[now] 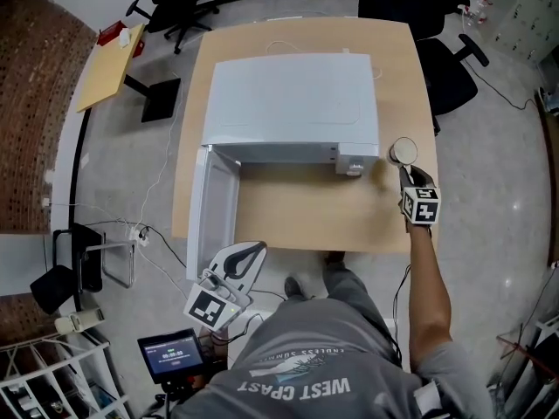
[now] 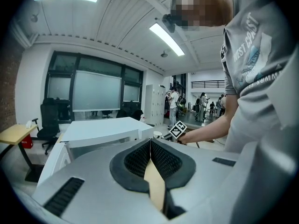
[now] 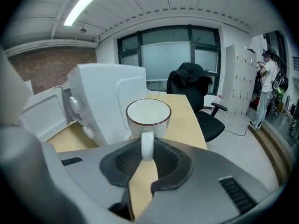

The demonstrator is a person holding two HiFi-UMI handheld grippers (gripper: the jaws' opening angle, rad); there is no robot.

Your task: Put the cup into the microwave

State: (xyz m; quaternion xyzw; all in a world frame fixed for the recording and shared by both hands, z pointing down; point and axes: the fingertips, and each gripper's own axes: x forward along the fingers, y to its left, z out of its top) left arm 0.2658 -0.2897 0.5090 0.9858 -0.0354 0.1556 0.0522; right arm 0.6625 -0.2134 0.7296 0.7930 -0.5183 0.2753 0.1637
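A white cup with a dark rim stands on the wooden table, just right of the white microwave. The microwave's door is swung open toward the table's front left. My right gripper reaches the cup from the front. In the right gripper view the cup stands upright, its handle clamped between the black pads of my right gripper. My left gripper hangs off the table's front edge near the door. Its pads meet in the left gripper view, so my left gripper is shut on nothing.
Black office chairs stand behind and to the right of the table. A small wooden side table is at far left. A device with a lit screen and floor cables lie at lower left. My legs stand at the table's front edge.
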